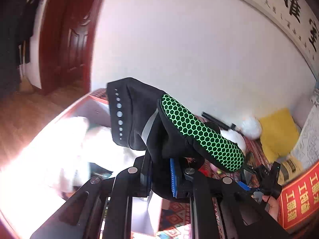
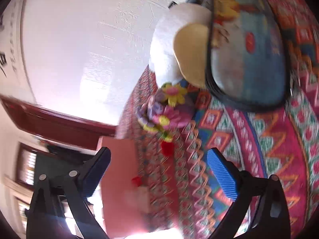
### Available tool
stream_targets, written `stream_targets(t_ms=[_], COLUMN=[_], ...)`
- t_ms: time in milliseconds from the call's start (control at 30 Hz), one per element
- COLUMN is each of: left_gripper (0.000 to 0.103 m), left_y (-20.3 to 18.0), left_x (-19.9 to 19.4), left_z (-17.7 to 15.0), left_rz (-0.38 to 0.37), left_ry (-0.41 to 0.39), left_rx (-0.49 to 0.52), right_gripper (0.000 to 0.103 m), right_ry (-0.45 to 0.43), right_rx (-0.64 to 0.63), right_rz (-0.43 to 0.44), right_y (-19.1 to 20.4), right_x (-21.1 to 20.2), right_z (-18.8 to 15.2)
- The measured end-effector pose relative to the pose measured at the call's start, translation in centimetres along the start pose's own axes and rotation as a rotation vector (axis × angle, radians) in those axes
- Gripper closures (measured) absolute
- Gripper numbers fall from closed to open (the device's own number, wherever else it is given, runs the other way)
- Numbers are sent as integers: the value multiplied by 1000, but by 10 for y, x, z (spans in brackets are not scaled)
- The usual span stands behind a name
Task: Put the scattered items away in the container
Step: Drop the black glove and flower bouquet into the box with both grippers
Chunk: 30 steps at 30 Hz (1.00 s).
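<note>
The left gripper is clamped on a soft, floppy glove, pinched near its cuff. The right gripper is wide open and empty.

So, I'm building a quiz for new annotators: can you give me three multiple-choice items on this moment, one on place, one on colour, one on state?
1. Where is the black glove?
A. on the floor
B. between the left gripper's fingers
C. on the yellow cushion

2. What colour is the honeycomb print on the glove?
A. green
B. red
C. white

3. How is the right gripper?
A. shut on a flower toy
B. shut on a slipper
C. open, holding nothing

Answers: 1 B, the blue pads pinch the glove. 2 A, green hexagons show along its edge. 3 C, its fingers stand wide apart over the patterned cloth.
</note>
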<state>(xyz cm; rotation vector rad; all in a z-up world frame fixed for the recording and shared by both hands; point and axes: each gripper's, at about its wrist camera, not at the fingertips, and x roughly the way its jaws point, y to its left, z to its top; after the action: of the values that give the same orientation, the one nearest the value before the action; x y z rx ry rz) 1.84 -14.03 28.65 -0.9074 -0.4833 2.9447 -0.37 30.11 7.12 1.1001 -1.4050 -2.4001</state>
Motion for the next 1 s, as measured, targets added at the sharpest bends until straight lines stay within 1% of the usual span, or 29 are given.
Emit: stream_targets(t_ms=[33, 67, 133, 167, 233, 300, 400, 433, 467, 500, 533, 600, 667, 700, 733, 800, 867, 933, 1000], left_gripper=[92, 92, 92, 92, 92, 92, 92, 92, 91, 91, 89, 76, 54, 50, 45, 40, 21, 16, 16], left_y=[18, 35, 64, 74, 84, 83, 84, 84, 82, 82, 84, 84, 87, 90, 95, 106, 124, 141, 156], left_x=[-1, 2, 18, 23, 30, 34, 42, 42, 42, 45, 46, 52, 54, 49, 42, 23, 6, -8, -11], left_z=[1, 2, 4, 3, 3, -1, -5, -8, -10, -12, -13, -14, -14, -12, -10, -4, 3, 6, 6], left_rz=[7, 9, 10, 10, 25, 43, 34, 28, 23, 15, 8, 10, 41, 67, 89, 110, 130, 156, 187], left_ry=[-1, 14, 73, 95, 120, 140, 182, 198, 217, 236, 253, 301, 328, 322, 303, 239, 170, 113, 109], left_rx=[-31, -63, -118, -129, -120, -95, -55, -45, -36, -31, -29, -17, -21, -38, -57, -91, -139, -188, -226], right_gripper=[3, 3, 2, 2, 2, 1, 1, 4, 24, 35, 36, 40, 40, 40, 40, 40, 40, 40, 40], right_ry=[-25, -44, -57, -51, -45, -44, -12, -3, 4, -4, -19, -28, -35, -38, -42, -49, -60, -70, -71], right_rx=[-46, -83, -135, -151, -180, -210, -247, -245, -245, -252, -258, -240, -218, -220, -231, -273, -351, -464, -588], right_rz=[-51, -100, -201, -236, -291, -354, -403, -426, -449, -487, -487, -433, -393, -369, -346, -300, -249, -197, -146], right_y=[10, 17, 29, 34, 41, 42, 45, 43, 42, 41, 40, 39, 42, 44, 53, 77, 114, 160, 211], right_x=[8, 15, 35, 46, 68, 78, 108, 115, 119, 120, 116, 105, 93, 89, 81, 63, 47, 34, 34], right_z=[4, 7, 14, 17, 23, 31, 29, 27, 26, 24, 22, 16, 17, 18, 16, 12, 5, -10, -34])
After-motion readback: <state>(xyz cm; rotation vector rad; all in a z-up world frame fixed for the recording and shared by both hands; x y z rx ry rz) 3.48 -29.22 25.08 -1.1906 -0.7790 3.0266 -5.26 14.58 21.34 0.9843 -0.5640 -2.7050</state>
